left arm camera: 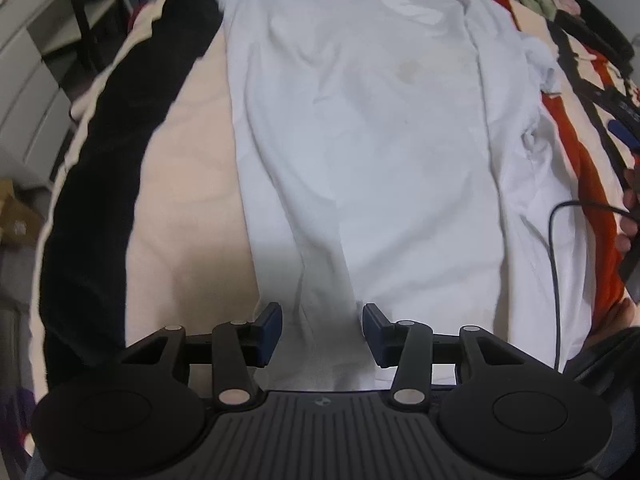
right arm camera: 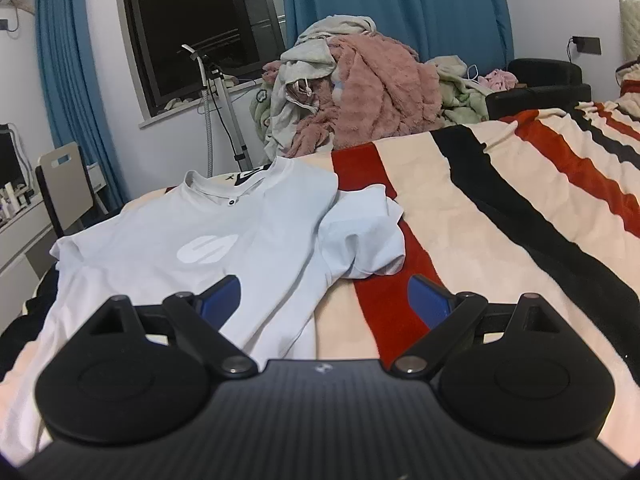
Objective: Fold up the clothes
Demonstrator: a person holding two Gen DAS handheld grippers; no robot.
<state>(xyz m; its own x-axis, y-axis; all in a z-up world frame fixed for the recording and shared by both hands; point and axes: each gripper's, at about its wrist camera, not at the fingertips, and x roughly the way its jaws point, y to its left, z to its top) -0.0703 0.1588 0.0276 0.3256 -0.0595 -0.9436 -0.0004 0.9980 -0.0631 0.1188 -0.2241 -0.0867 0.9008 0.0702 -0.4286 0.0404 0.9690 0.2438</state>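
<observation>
Over the white T-shirt (left arm camera: 360, 140), left gripper (left arm camera: 322, 330) fingers parted, right gripper (right arm camera: 326, 300) fingers wide, both empty

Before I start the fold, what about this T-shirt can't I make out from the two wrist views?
- T-shirt hem: left wrist view, hidden under the left gripper.
- Its left sleeve: right wrist view, only its edge shows.
- Right sleeve: bunched, its opening not visible.
- Right gripper: open above the striped blanket; contact with cloth unclear.

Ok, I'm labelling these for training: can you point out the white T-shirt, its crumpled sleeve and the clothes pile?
white T-shirt (left arm camera: 360, 160), left wrist view, middle of the body.
crumpled sleeve (right arm camera: 362, 232), right wrist view, bunched fabric.
clothes pile (right arm camera: 372, 84), right wrist view, pink fleece.
</observation>
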